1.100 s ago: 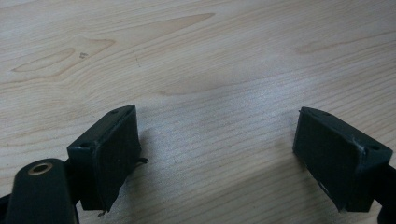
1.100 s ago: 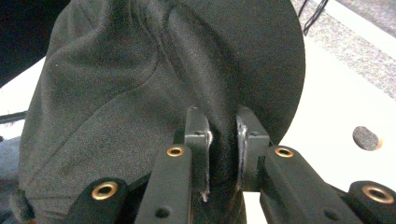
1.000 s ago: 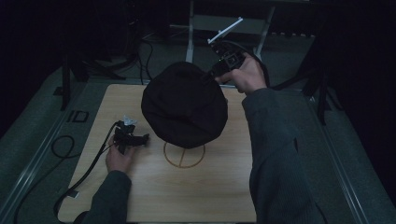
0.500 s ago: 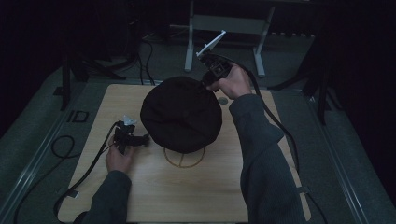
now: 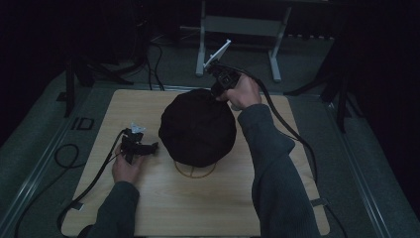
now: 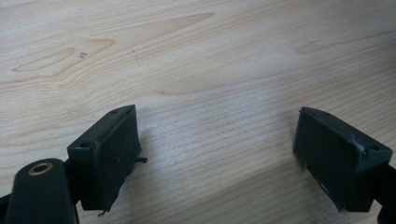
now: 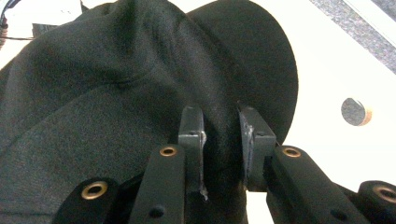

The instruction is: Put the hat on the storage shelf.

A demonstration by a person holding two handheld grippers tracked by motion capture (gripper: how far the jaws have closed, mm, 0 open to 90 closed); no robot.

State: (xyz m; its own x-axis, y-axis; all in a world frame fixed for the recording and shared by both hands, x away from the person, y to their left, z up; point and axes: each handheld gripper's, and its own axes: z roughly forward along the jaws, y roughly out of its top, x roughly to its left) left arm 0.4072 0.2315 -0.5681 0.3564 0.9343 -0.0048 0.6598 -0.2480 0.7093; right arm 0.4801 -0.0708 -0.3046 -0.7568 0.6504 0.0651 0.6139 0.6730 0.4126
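Note:
A black cloth cap [image 5: 197,128] sits over a round stand on the wooden table [image 5: 148,198]; part of the stand's ring base [image 5: 195,171] peeks out at its front. My right gripper [image 5: 218,90] is at the cap's far edge, shut on a fold of the black fabric [image 7: 140,70]; in the right gripper view the jaws pinch the cloth between them [image 7: 220,140], with the cap's brim behind. My left gripper [image 5: 148,147] rests on the table to the left of the cap, held by a hand. Its jaws stand wide apart over bare wood [image 6: 217,135].
Cables trail from both grippers off the table's left [image 5: 74,198] and right [image 5: 292,134] sides. A metal frame [image 5: 237,29] stands on the floor behind the table. A small round hole [image 7: 355,112] marks the tabletop near the brim.
My right gripper has moved left and nearer, down onto the cap's far edge. The cap has shifted a little with it. The left gripper stays put.

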